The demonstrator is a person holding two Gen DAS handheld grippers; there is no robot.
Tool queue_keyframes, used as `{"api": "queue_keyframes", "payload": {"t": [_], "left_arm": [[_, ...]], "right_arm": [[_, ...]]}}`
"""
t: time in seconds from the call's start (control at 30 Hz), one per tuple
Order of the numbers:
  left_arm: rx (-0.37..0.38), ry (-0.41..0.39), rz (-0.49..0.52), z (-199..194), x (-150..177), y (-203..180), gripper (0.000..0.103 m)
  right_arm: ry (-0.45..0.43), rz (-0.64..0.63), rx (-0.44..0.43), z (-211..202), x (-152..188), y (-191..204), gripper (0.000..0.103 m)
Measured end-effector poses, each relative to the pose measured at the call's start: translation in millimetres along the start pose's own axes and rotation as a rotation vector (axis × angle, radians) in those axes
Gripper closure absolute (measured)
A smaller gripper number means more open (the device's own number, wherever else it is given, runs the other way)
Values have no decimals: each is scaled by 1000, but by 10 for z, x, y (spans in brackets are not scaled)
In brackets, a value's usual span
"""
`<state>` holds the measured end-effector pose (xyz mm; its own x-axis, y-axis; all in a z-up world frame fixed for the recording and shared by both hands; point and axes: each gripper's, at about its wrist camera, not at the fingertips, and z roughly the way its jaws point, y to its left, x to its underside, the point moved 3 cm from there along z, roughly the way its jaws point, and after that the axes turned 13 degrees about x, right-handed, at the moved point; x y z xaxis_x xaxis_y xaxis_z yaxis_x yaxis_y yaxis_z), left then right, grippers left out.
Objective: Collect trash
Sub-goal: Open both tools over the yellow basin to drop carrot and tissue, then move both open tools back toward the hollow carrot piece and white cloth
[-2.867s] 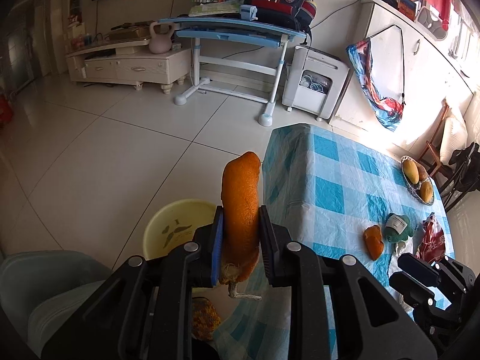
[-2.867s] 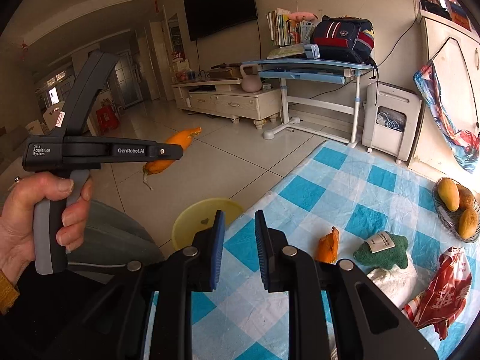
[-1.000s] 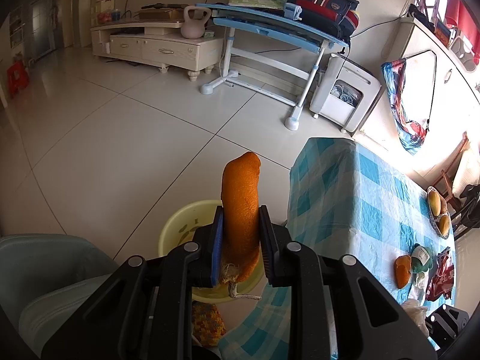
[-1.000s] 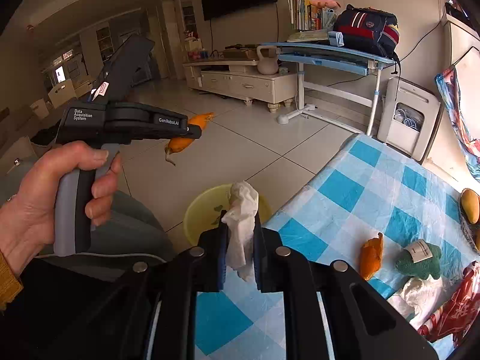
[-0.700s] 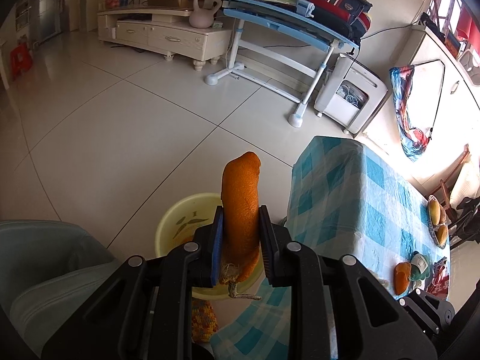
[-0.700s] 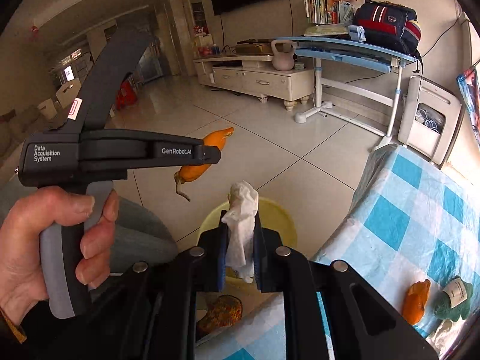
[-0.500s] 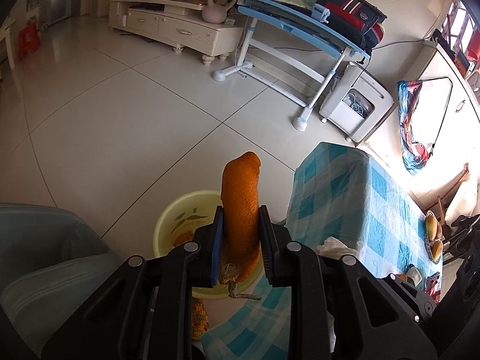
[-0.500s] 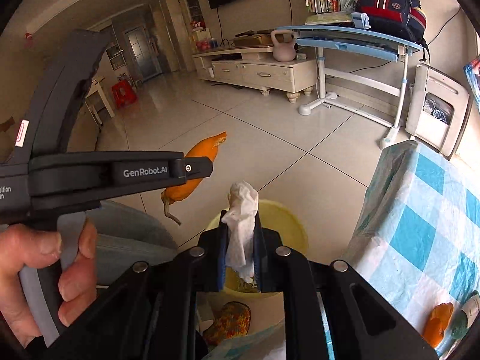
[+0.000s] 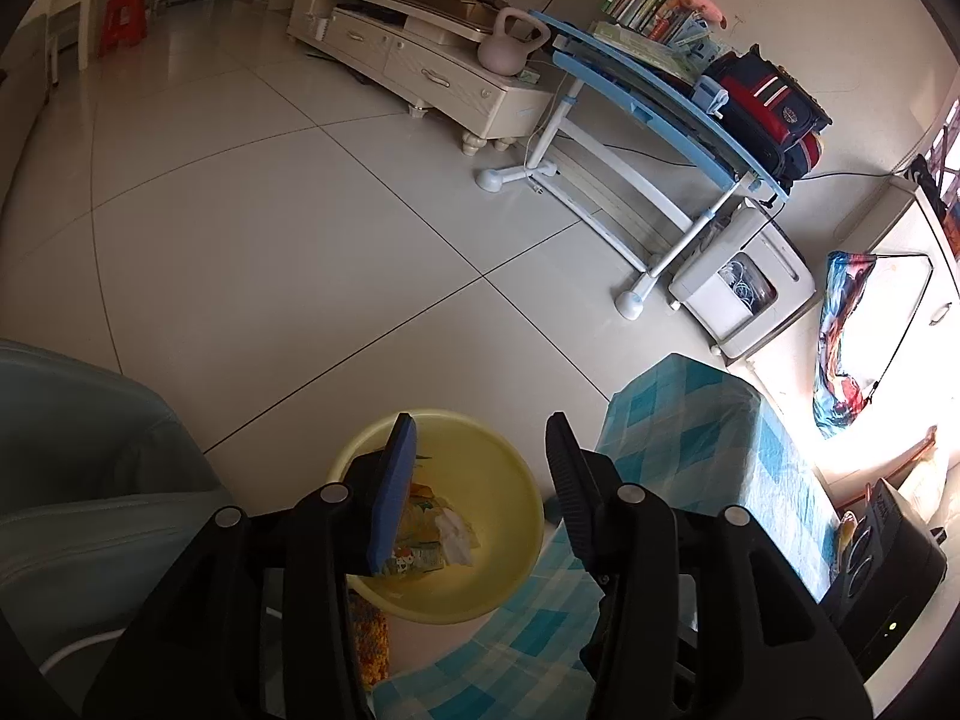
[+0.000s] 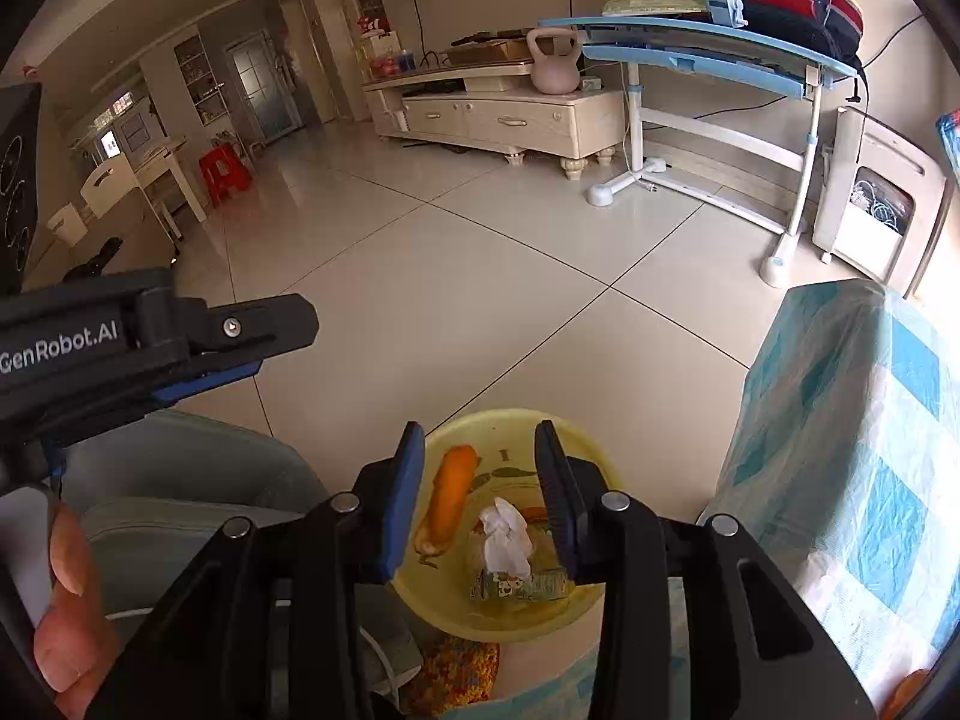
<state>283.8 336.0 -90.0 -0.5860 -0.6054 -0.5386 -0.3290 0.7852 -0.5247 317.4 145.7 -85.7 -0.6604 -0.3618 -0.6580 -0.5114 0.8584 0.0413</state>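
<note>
**Inspector:** State of the left gripper?

**Assistant:** Jaws apart, having just been opening, with nothing between the pads. It hangs above the yellow basin on the tiled floor.

**Inspector:** And the right gripper?

**Assistant:** The same: jaws parted, just been opening, nothing gripped. It too is over the basin.

**Inspector:** Location of the trash?

**Assistant:** In the basin. The orange peel lies toward the left side, the crumpled white tissue beside it, and a printed wrapper under the tissue. A second orange scrap may sit behind the right finger; largely hidden, so unconfirmed.

**Inspector:** Surroundings?

**Assistant:** The table, under a blue-checked cloth, stands just beside the basin on the right. A patterned slipper touches its near rim.
</note>
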Motion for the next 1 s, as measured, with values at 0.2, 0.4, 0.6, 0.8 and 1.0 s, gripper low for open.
{"api": "queue_keyframes", "payload": {"t": [0.2,0.4,0.6,0.8,1.0], "left_arm": [[-23,-1,44,-3,5,-94,51],[-43,5,79,6,22,-147,47],[-56,19,106,26,34,-178,46],[-75,26,144,26,65,-244,43],[-106,33,202,23,124,-380,39]], "right_arm": [[-22,26,-13,-180,112,-87,52],[-56,67,-35,-318,250,-183,46],[-85,123,-44,-523,429,-312,42],[-114,183,-31,-779,656,-463,37],[-103,371,-35,-841,822,-818,35]]}}
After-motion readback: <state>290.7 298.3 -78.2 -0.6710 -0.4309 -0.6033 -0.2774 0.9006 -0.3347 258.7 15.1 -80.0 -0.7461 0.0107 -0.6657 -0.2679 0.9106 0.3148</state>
